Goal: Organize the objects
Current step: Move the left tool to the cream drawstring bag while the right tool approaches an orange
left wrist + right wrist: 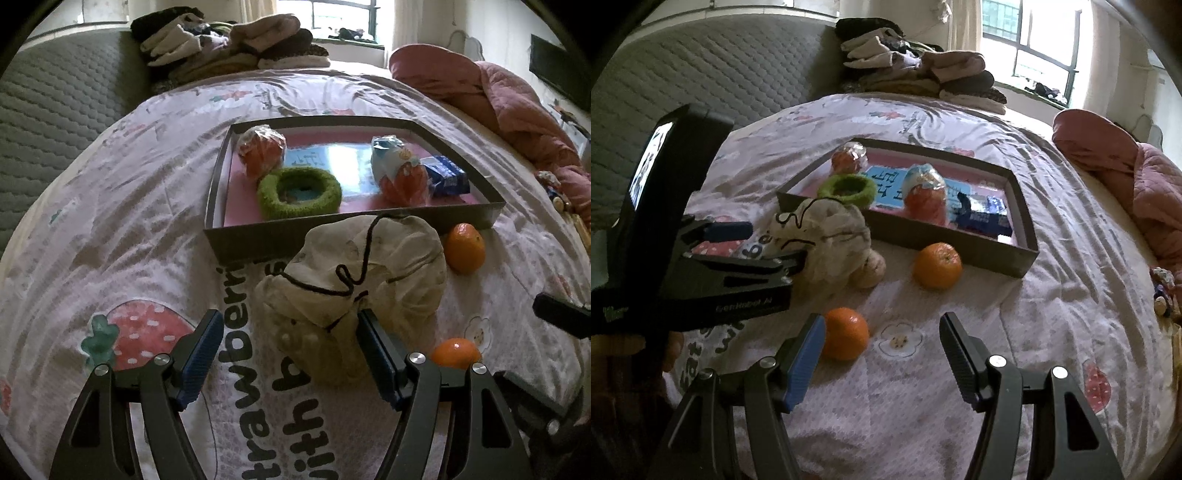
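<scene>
The left tool [286,347] is spread wide around the near end of a crumpled cream drawstring pouch [365,269] lying on the bed, gripping nothing. The right tool [882,345] is likewise released, hovering over the quilt [1052,295] beside a round orange [846,334]. A second orange [937,265] sits just before the shallow grey box [960,251]. Inside the box: a fuzzy green knitted ring [299,197], two glossy wrapped egg-shaped sweets [262,153] [400,170] and a blue packet [447,175].
</scene>
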`<state>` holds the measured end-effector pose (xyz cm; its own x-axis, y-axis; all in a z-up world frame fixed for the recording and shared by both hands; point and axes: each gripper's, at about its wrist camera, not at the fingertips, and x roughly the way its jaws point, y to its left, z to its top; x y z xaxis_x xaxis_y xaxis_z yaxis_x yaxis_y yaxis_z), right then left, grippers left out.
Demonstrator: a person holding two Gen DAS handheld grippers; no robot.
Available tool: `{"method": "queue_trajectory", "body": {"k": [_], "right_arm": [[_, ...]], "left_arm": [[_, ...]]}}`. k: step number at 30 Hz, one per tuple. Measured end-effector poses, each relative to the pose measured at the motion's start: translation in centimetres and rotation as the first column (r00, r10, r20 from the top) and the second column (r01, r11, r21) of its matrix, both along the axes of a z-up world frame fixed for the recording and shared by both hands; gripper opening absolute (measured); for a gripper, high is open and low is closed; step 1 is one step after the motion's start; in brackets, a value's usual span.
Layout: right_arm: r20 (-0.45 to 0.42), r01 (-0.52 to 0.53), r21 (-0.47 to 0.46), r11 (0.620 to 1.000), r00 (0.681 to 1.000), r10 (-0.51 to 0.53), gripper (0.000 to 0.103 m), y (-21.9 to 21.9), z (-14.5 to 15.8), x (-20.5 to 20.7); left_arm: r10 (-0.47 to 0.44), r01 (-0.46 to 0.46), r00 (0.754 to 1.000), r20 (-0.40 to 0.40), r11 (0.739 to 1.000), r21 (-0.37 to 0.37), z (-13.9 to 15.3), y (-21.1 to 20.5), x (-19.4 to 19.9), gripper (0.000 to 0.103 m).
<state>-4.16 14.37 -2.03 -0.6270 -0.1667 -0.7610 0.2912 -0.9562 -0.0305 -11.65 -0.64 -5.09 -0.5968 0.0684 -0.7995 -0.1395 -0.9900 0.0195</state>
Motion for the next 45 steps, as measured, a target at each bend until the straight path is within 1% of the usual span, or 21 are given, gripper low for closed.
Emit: {"method": "queue_trajectory", "body": {"k": [10,19,38,40,42,45], "right_arm": [[0.013,-0.028,-0.022,0.999,1.0,0.028,0.063,-0.6,-1.0,0.4],[0.028,-0.031,-0.037,0.999,0.999,0.032,0.063,-0.9,-1.8,0.1],[0.033,-0.037,-0.046,0.998,0.999,0.039,0.063,-1.4,-3.5,-0.9],[0.036,-0.039,-0.049,0.998,0.999,0.041,0.062,-1.3,-3.6,-0.9],[0.038,-0.039,-0.045,0.998,0.998,0.041,0.057,-1.4,-3.8,-1.0],[0.041,-0.046,-0.042,0.998,0.998,0.047,0.053,-1.6,-4.0,-1.1]], "left_arm": [[0.002,-0.002,1.0,0.001,0.999,0.032,-0.5,-0.4,-0.1,0.076],[0.002,-0.002,1.0,0.002,0.998,0.059,-1.2,-0.7,-0.6,0.076],[0.004,-0.004,1.0,0.0,0.996,0.087,-1.9,-0.8,-2.0,0.076],[0.004,-0.004,1.0,0.005,0.996,0.087,-2.0,-0.8,-2.3,0.076],[0.006,-0.006,1.0,0.002,0.996,0.091,-2.0,-0.7,-2.4,0.076],[0.005,-0.006,1.0,0.002,0.996,0.087,-2.3,-0.6,-2.8,0.077]]}}
